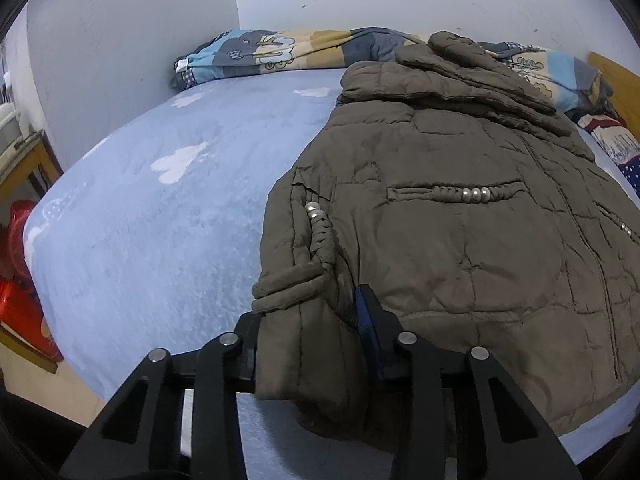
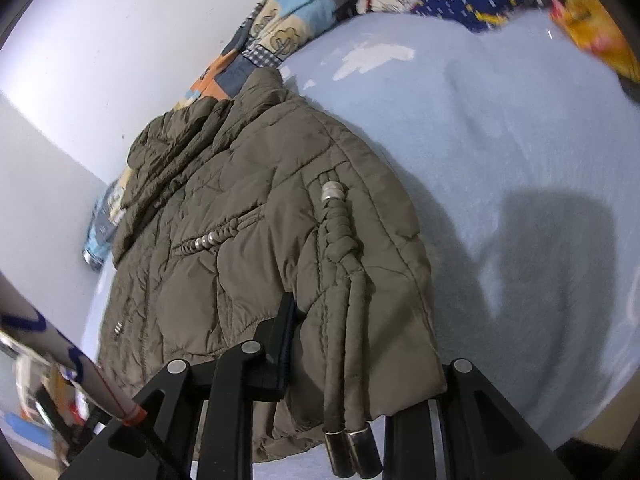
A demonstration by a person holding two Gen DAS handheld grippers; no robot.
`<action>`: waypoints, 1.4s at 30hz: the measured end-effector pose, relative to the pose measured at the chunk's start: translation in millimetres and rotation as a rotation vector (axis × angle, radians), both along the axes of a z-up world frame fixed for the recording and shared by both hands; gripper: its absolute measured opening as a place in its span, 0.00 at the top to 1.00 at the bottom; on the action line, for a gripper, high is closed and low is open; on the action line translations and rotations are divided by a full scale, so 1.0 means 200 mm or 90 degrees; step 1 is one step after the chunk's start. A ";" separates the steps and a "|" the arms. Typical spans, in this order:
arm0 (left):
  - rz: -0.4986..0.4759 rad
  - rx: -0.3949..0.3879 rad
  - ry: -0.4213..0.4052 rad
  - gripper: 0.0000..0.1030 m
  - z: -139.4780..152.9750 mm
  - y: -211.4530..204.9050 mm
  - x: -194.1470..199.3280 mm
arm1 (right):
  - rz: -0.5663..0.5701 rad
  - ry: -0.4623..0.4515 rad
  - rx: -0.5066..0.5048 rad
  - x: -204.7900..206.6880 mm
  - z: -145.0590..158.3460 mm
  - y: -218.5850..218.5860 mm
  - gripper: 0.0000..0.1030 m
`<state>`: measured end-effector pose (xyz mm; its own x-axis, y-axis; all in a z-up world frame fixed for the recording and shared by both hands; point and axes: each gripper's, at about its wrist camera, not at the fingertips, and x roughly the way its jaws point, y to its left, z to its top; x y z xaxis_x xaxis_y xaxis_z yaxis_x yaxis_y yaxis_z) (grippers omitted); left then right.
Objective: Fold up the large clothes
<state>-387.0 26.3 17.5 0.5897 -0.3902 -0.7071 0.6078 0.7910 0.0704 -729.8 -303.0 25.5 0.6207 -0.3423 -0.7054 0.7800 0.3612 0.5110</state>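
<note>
- The olive padded jacket (image 1: 460, 220) lies spread on the blue bed (image 1: 160, 220), collar at the far end.
- The left hand-held gripper (image 1: 312, 344) is clamped on the near hem corner.
- The right hand-held gripper (image 2: 360, 360) pinches the opposite near corner; its right finger looks hidden by fabric.
- Likely step: lifting the hem to fold toward the collar, both corners rising evenly.
</note>
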 end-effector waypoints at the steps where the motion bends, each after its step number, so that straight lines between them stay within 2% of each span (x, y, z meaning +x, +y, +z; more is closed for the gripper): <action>1: -0.003 0.000 -0.004 0.68 0.00 0.00 0.00 | 0.002 0.010 -0.010 0.01 0.01 0.01 0.79; 16: -0.014 0.003 -0.020 0.72 0.02 0.00 -0.02 | 0.026 0.070 -0.104 0.06 0.11 0.09 0.82; 36: -0.031 -0.010 -0.060 0.75 0.08 0.02 -0.07 | 0.036 0.058 -0.175 0.05 0.23 0.17 0.86; 42: -0.028 -0.024 -0.061 0.75 0.12 0.04 -0.06 | 0.027 0.025 -0.184 0.02 0.28 0.20 0.87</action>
<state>-399.4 35.2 40.6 0.6355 -0.4430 -0.6324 0.6341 0.7667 0.1001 -726.4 -263.5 80.9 0.6130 -0.5068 -0.6061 0.7781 0.5205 0.3517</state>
